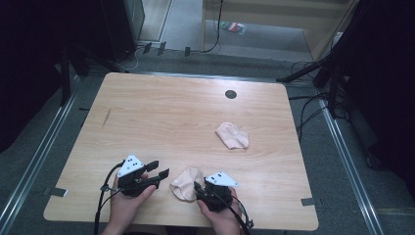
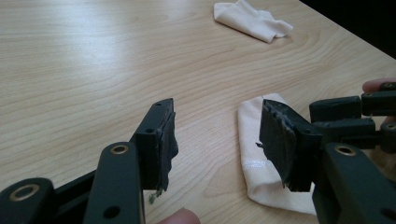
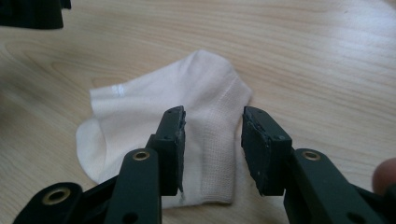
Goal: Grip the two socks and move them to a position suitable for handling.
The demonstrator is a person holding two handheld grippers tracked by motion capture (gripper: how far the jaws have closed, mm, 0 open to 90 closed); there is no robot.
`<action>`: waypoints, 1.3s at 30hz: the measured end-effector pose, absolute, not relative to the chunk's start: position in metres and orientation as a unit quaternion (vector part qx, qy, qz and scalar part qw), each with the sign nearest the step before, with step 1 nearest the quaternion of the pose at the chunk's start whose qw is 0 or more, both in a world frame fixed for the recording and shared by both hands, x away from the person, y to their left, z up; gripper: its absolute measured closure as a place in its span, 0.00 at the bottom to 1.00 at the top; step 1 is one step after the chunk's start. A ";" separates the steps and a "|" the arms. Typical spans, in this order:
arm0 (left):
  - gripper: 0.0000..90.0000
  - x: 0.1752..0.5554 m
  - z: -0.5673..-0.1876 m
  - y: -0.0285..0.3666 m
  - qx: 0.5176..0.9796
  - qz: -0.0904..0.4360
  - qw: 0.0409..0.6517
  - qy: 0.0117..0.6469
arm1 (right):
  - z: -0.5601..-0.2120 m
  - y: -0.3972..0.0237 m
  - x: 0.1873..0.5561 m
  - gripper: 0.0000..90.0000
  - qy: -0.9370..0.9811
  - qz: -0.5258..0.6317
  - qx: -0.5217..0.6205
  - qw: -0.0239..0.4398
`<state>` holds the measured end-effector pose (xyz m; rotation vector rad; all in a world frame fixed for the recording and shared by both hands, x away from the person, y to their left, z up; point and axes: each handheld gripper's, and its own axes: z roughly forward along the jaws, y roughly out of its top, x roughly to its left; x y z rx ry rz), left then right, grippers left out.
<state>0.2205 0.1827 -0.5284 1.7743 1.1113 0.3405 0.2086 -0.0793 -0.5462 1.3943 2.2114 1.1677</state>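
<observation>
A pale cream ankle sock (image 1: 185,183) lies flat near the table's front edge, between my two grippers. In the right gripper view this sock (image 3: 154,102) spreads under the jaws; my right gripper (image 3: 213,116) stands open just over its ribbed heel part, holding nothing. From the high view the right gripper (image 1: 197,187) points left onto the sock. My left gripper (image 1: 158,169) is open just left of it, apart from it. In the left gripper view the open left gripper (image 2: 217,116) frames bare wood, with the sock (image 2: 254,154) behind its right jaw. A second cream sock (image 1: 232,135) lies crumpled farther back on the right.
The light wooden table (image 1: 161,112) has a small dark round hole (image 1: 230,94) near its far edge. The second sock (image 2: 252,18) shows far off in the left gripper view, near the table's edge. Cables and dark stands ring the table on the floor.
</observation>
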 end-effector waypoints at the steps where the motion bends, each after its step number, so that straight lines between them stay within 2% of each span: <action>1: 0.52 0.221 -0.528 0.183 0.729 0.139 0.489 0.458 | -0.547 -0.079 0.208 0.67 0.767 0.400 0.481 0.141; 4: 0.52 0.221 -0.529 0.183 0.730 0.136 0.489 0.457 | -0.548 -0.077 0.208 0.69 0.771 0.396 0.478 0.143; 6: 0.52 0.222 -0.530 0.183 0.733 0.134 0.487 0.456 | -0.548 -0.076 0.207 0.77 0.774 0.388 0.478 0.144; 7: 0.52 0.222 -0.530 0.183 0.733 0.134 0.487 0.456 | -0.548 -0.076 0.207 0.77 0.774 0.388 0.478 0.144; 8: 0.52 0.222 -0.530 0.184 0.733 0.129 0.486 0.458 | -0.548 -0.076 0.207 0.87 0.778 0.387 0.475 0.141; 9: 0.52 0.223 -0.531 0.184 0.734 0.125 0.485 0.458 | -0.548 -0.077 0.208 0.92 0.780 0.389 0.472 0.131; 11: 0.51 0.224 -0.531 0.184 0.737 0.117 0.484 0.456 | -0.548 -0.078 0.209 0.94 0.782 0.393 0.468 0.122; 12: 0.49 0.227 -0.533 0.183 0.744 0.093 0.485 0.449 | -0.548 -0.081 0.210 0.96 0.782 0.395 0.466 0.124; 17: 0.47 0.228 -0.536 0.180 0.751 0.064 0.493 0.434 | -0.538 -0.084 0.208 0.97 0.781 0.413 0.449 0.135; 22: 0.44 0.229 -0.539 0.171 0.770 0.031 0.499 0.396 | -0.513 -0.087 0.203 0.97 0.786 0.432 0.410 0.165; 25: 0.41 0.229 -0.542 0.168 0.779 0.016 0.498 0.380 | -0.505 -0.088 0.202 0.97 0.790 0.437 0.397 0.167; 36: 0.35 0.226 -0.549 0.153 0.803 0.025 0.486 0.345 | -0.477 -0.094 0.193 0.97 0.780 0.484 0.358 0.169; 38: 0.43 0.223 -0.549 0.148 0.808 0.054 0.475 0.343 | -0.472 -0.092 0.190 0.97 0.780 0.495 0.345 0.166; 39: 0.53 0.221 -0.548 0.147 0.811 0.071 0.468 0.343 | -0.471 -0.091 0.188 0.97 0.780 0.500 0.339 0.166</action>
